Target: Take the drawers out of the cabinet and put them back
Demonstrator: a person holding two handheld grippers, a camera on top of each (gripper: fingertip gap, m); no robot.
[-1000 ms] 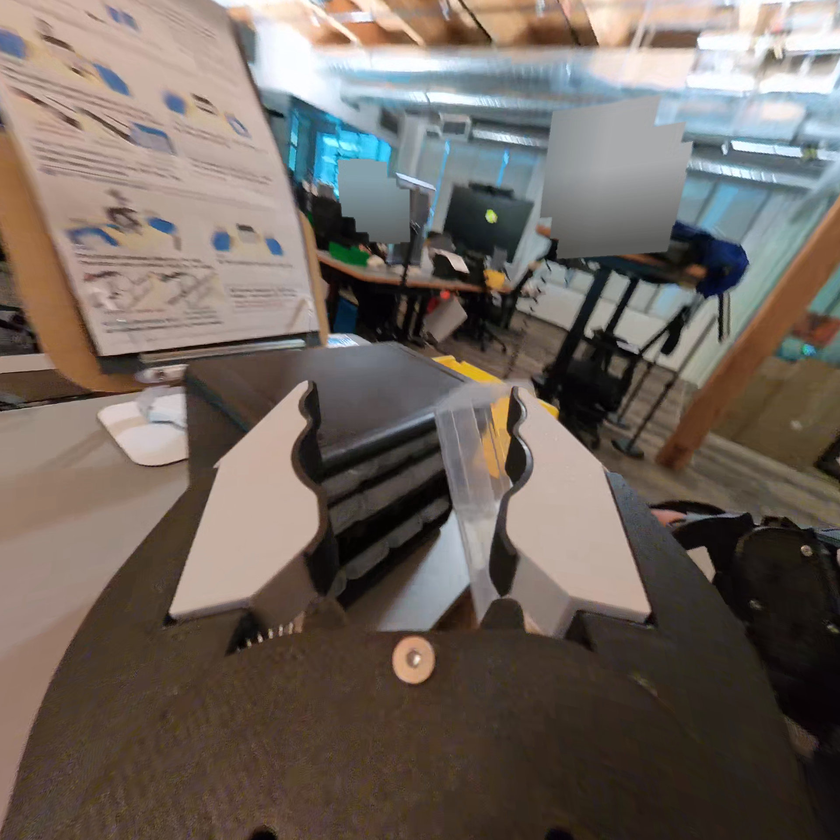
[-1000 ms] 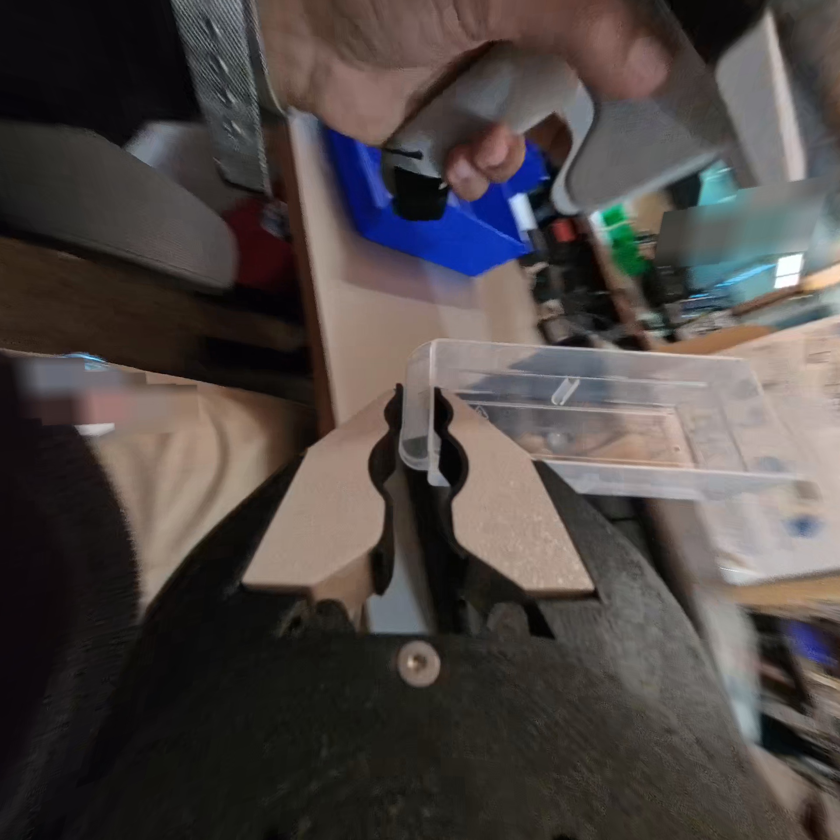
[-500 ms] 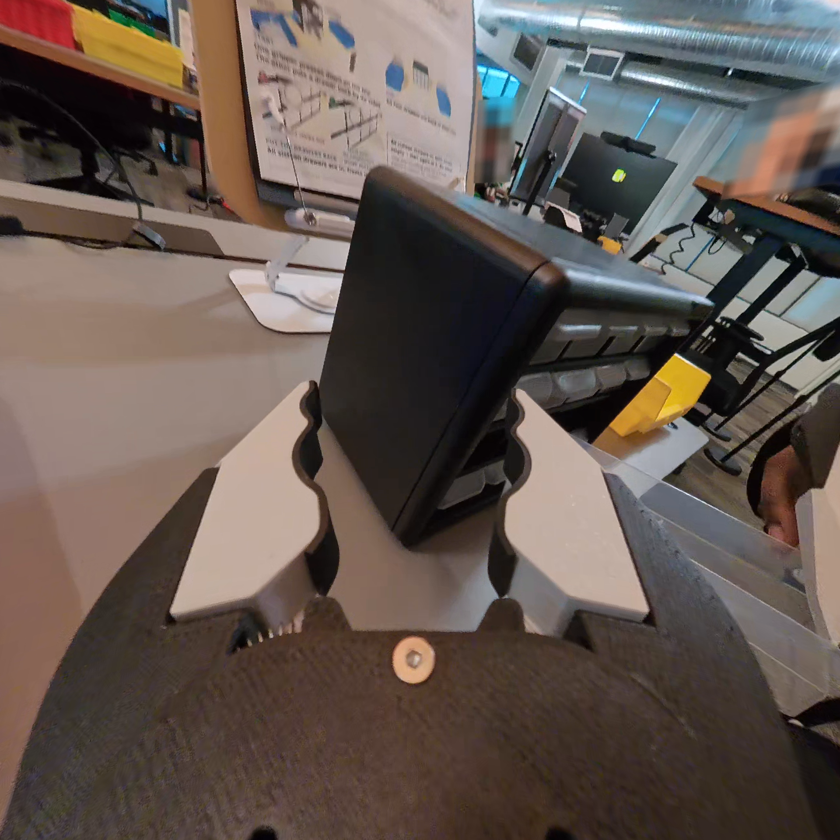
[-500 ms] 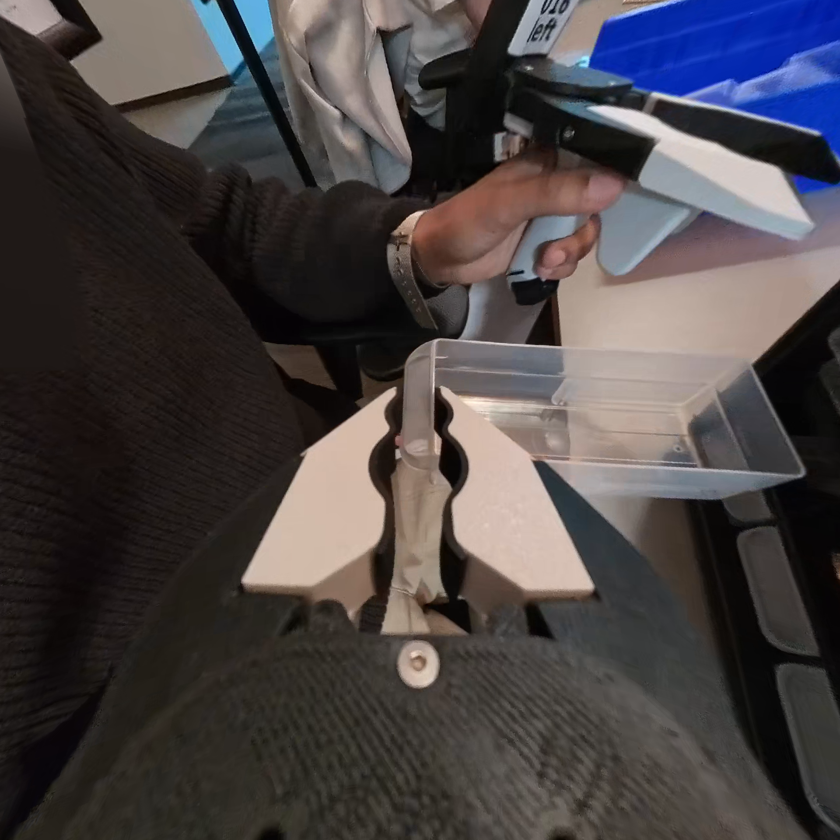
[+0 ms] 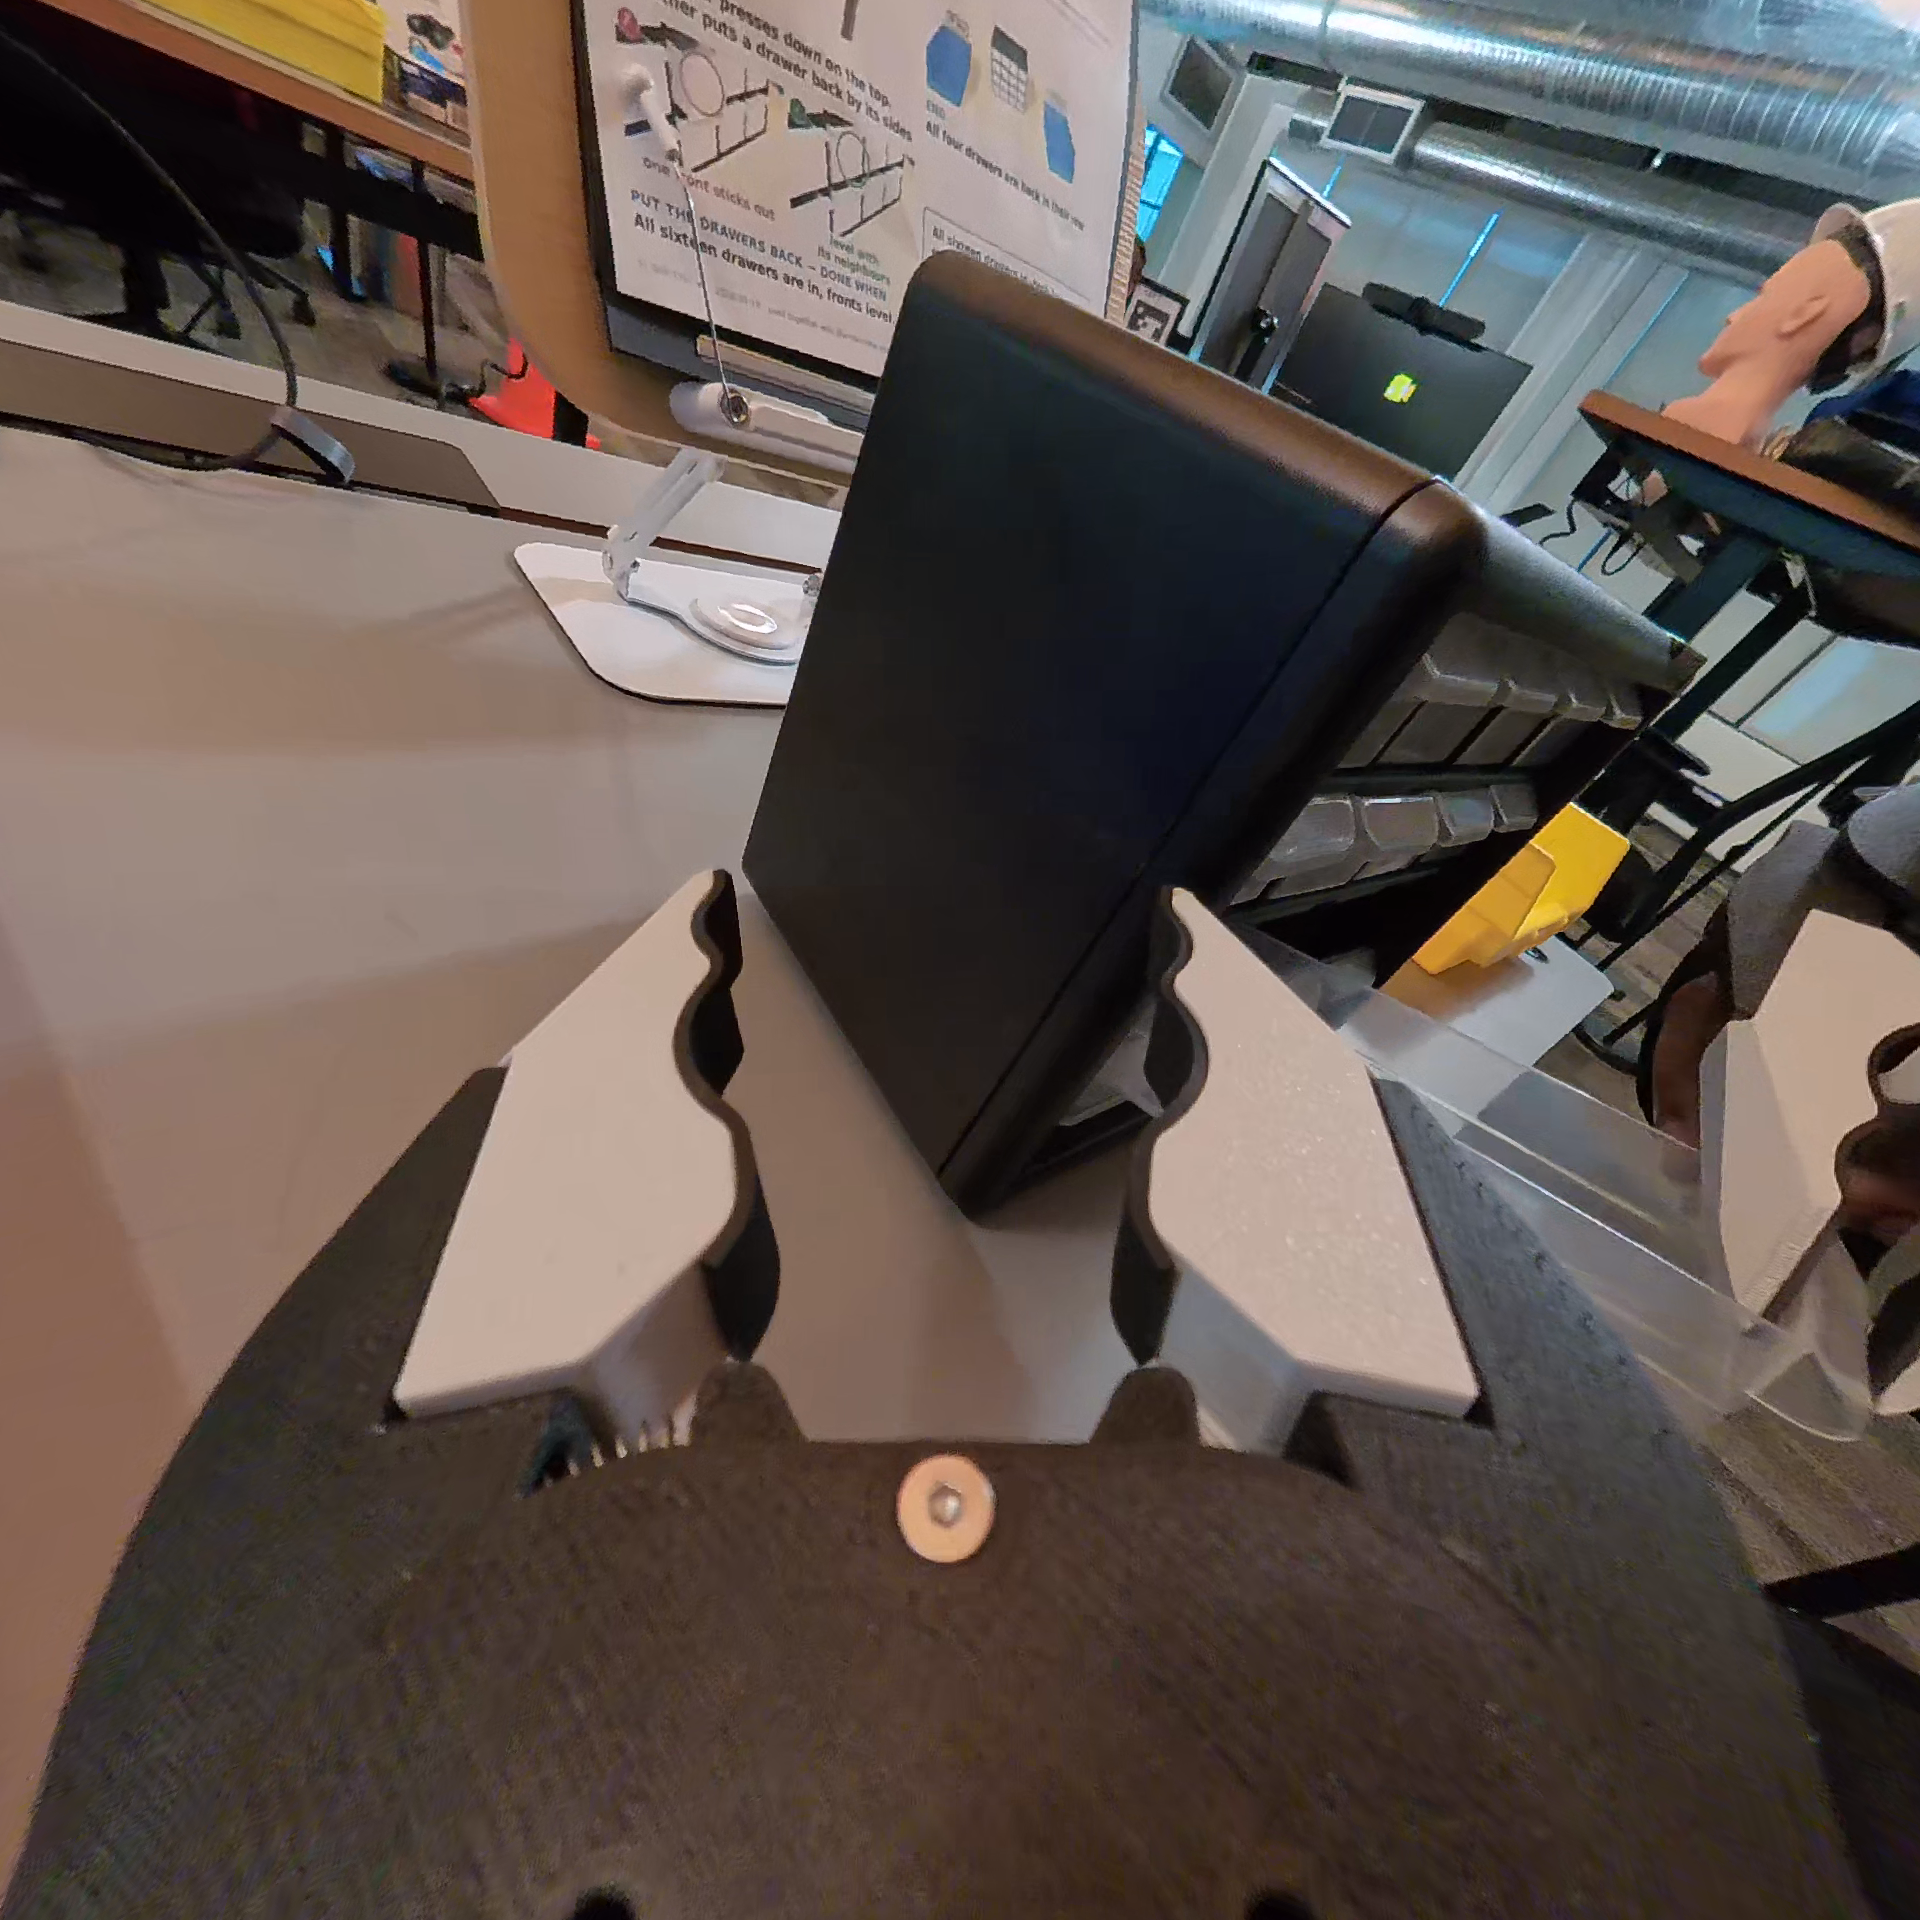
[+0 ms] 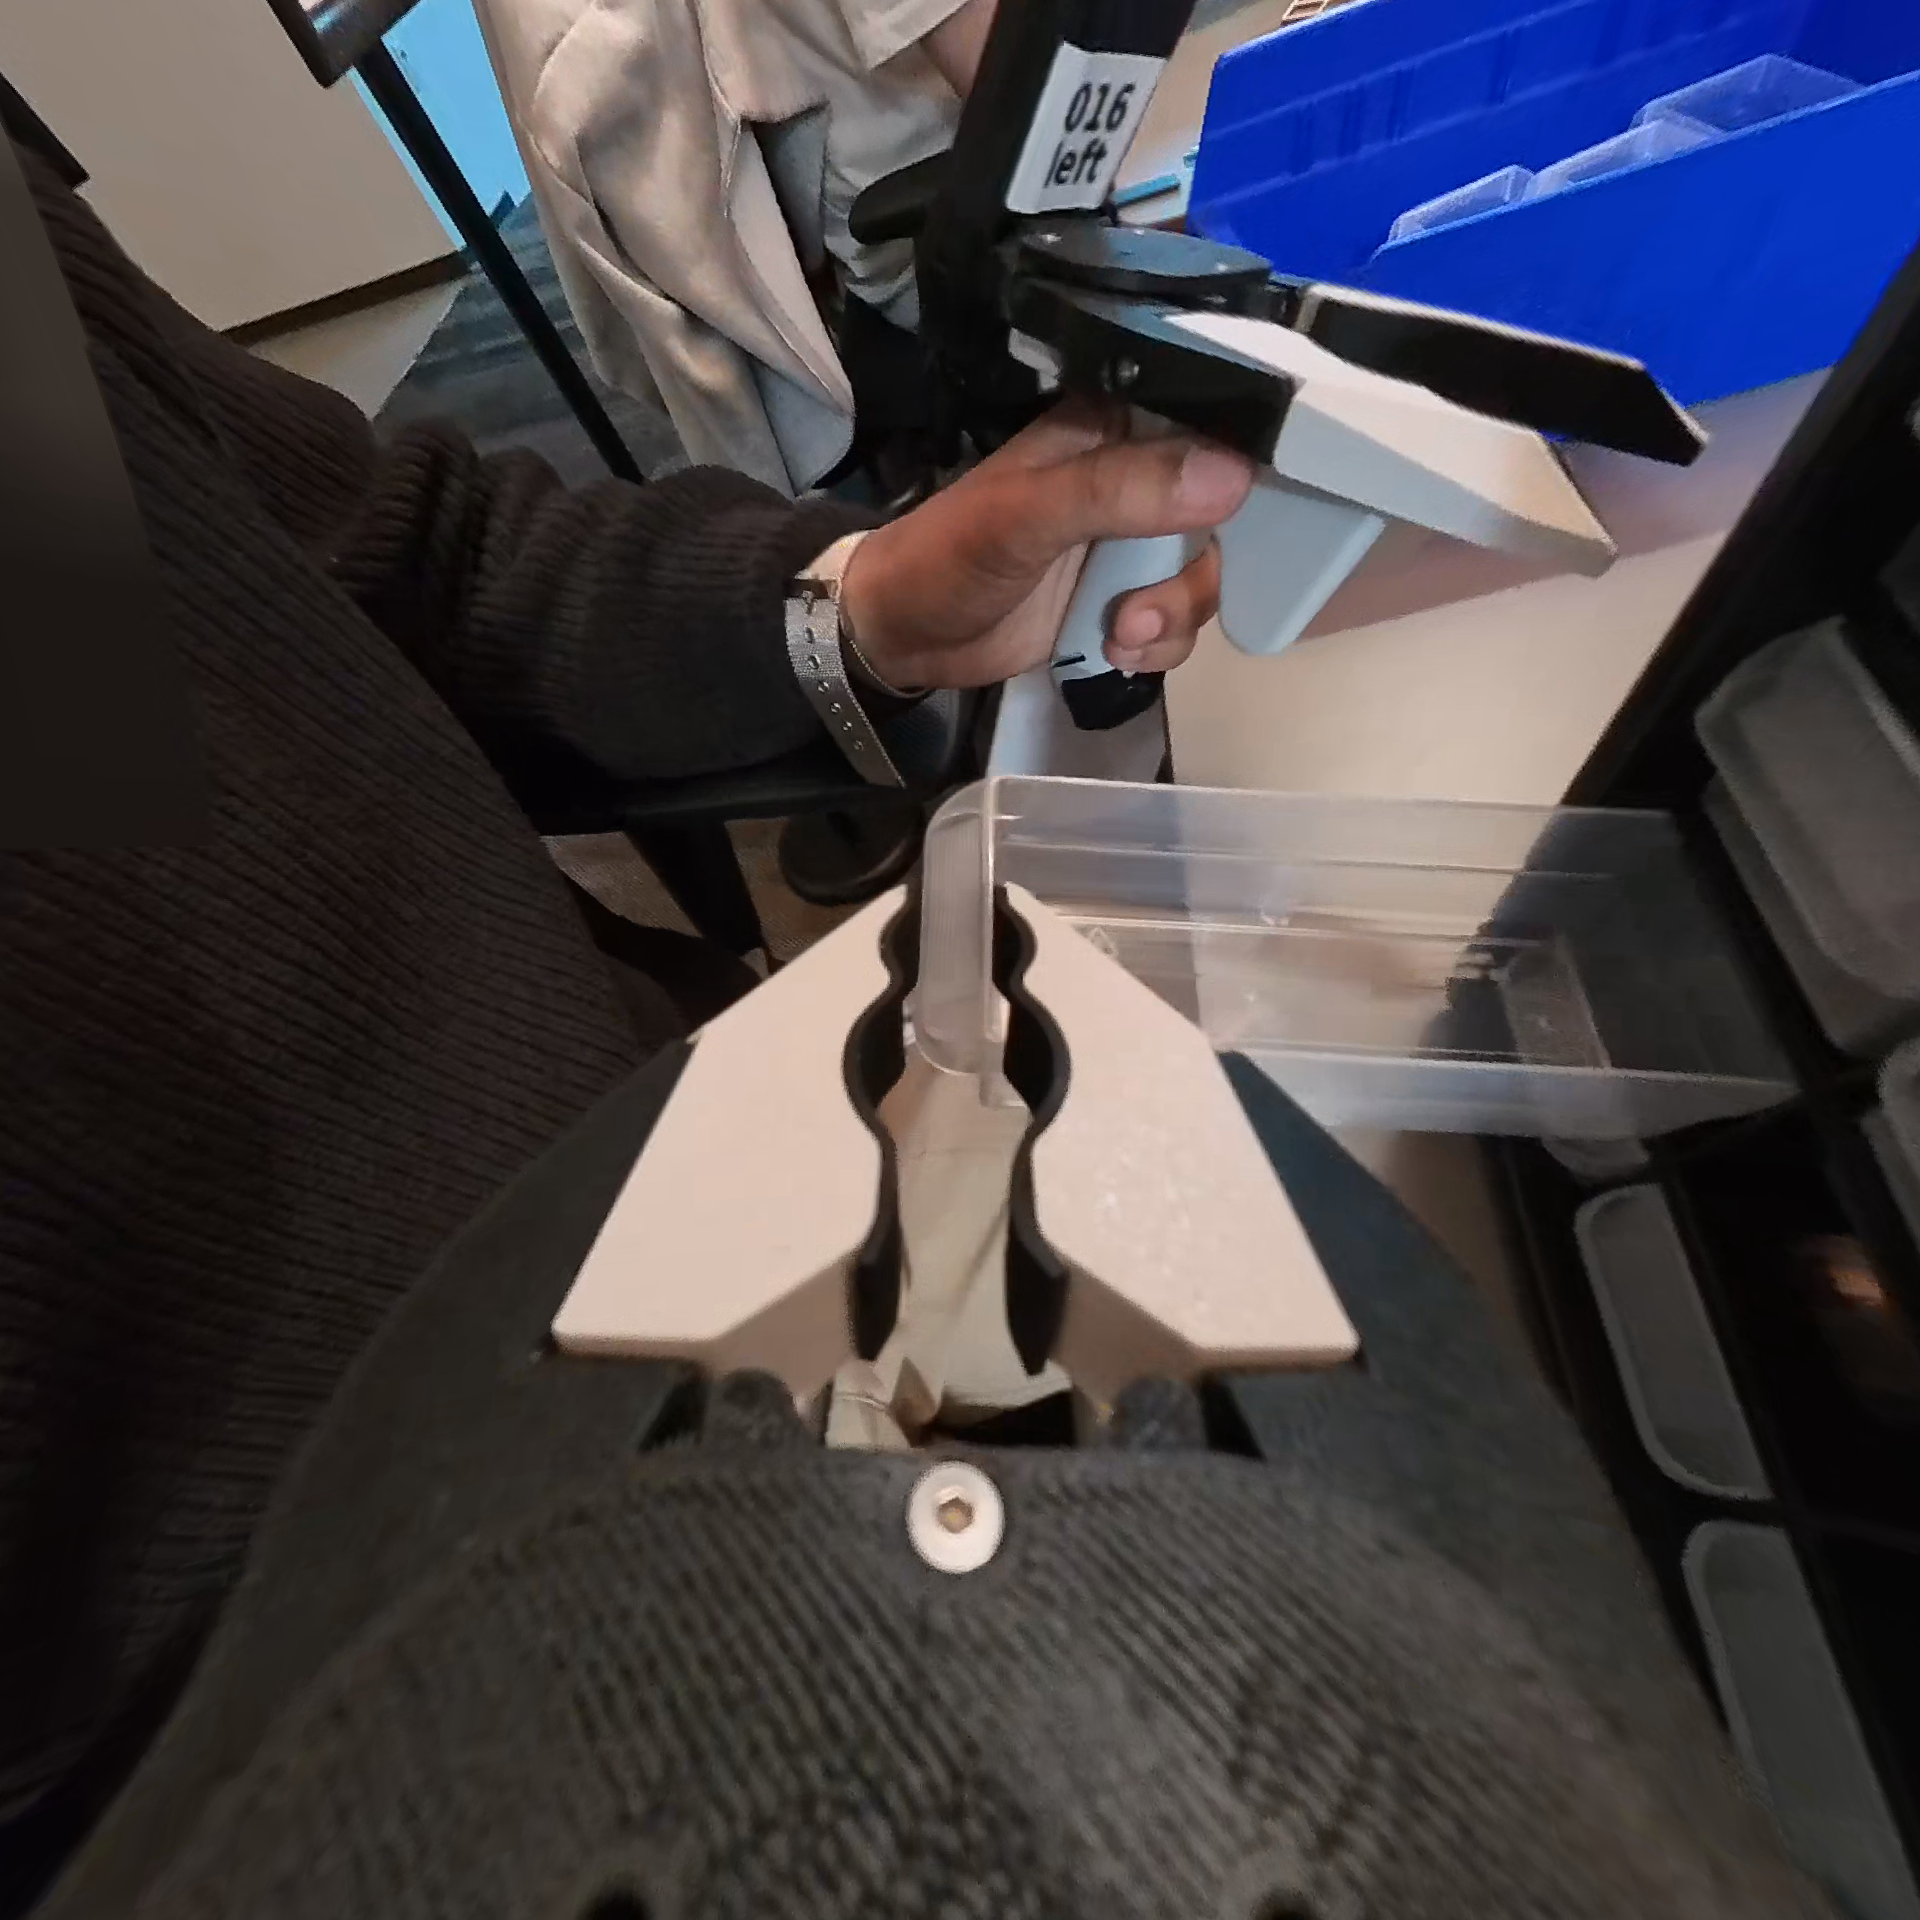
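Left gripper (image 5: 951, 1049): jaws apart, straddling near bottom corner of black cabinet (image 5: 1049, 727), nothing gripped. Cabinet upright on desk (image 5: 312, 810), near its front edge. Right gripper (image 6: 956, 997): clamped on front lip of clear drawer (image 6: 1299, 935), far end entering cabinet slot. Blue bin (image 6: 1558, 197) behind.

Bright, even daylight; fisheye-warped edges
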